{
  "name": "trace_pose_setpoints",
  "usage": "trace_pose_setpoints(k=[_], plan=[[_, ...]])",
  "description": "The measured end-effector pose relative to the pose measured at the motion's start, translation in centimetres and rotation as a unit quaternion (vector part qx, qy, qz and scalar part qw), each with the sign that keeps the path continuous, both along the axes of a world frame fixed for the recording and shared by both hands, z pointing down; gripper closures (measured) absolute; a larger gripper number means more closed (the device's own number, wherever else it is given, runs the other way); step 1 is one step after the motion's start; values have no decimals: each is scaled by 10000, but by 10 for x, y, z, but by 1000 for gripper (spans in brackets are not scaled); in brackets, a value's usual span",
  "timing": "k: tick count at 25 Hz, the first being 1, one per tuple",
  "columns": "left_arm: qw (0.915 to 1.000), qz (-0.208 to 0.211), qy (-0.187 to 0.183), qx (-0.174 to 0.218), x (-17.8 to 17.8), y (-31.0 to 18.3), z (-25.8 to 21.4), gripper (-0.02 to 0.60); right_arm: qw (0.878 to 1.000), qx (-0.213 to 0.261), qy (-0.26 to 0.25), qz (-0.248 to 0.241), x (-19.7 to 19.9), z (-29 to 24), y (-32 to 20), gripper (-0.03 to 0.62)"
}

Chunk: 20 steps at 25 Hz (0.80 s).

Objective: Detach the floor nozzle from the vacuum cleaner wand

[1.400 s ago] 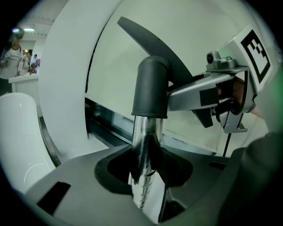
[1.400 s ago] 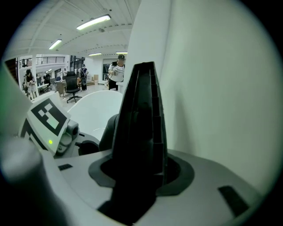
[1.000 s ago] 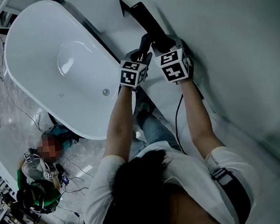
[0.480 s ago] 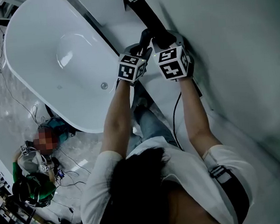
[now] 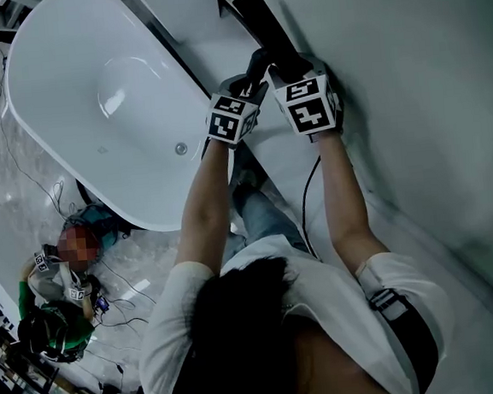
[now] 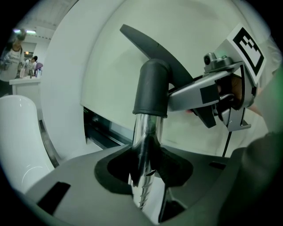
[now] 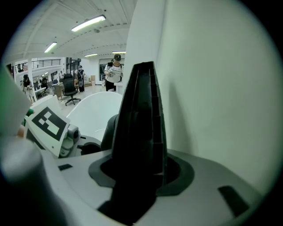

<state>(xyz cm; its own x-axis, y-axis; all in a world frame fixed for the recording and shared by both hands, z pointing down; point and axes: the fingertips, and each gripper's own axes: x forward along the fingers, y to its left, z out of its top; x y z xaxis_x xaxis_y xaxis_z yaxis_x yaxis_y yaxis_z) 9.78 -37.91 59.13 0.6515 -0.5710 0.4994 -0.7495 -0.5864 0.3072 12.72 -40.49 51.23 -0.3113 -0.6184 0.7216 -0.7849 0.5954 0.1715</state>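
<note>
The black floor nozzle [image 5: 258, 19] lies flat against the white wall, and its dark grey neck [image 6: 152, 88] caps the chrome wand [image 6: 143, 145]. My left gripper [image 5: 253, 75] is shut on the chrome wand just below that neck, and the tube runs between its pads [image 6: 146, 176]. Close beside it on the right, my right gripper [image 5: 286, 64] is shut on the black nozzle body [image 7: 139, 132], which fills the gap between its jaws [image 7: 137, 176]. In the right gripper view the left gripper's marker cube [image 7: 46, 126] shows at the left.
A white bathtub [image 5: 92, 102] stands to the left below the grippers. The white wall [image 5: 407, 66] is on the right. A black cable [image 5: 309, 203] hangs under my right arm. A person [image 5: 65, 285] crouches on the floor among cables at the lower left.
</note>
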Motion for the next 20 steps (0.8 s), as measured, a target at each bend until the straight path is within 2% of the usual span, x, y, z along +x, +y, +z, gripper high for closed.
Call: trace_pose_setpoints(k=[4,14,20], plan=[[10000,-47,2,74,3,-2,-2,443,9999,-125,-88,49,4,1,1,388],[9999,135,15,-53,5,6,3,443,9984,303,378,274,7,-3,8,388],[9999,101,128,52,4,9,-1,443,9991,230,346,114,5,-5,10,388]])
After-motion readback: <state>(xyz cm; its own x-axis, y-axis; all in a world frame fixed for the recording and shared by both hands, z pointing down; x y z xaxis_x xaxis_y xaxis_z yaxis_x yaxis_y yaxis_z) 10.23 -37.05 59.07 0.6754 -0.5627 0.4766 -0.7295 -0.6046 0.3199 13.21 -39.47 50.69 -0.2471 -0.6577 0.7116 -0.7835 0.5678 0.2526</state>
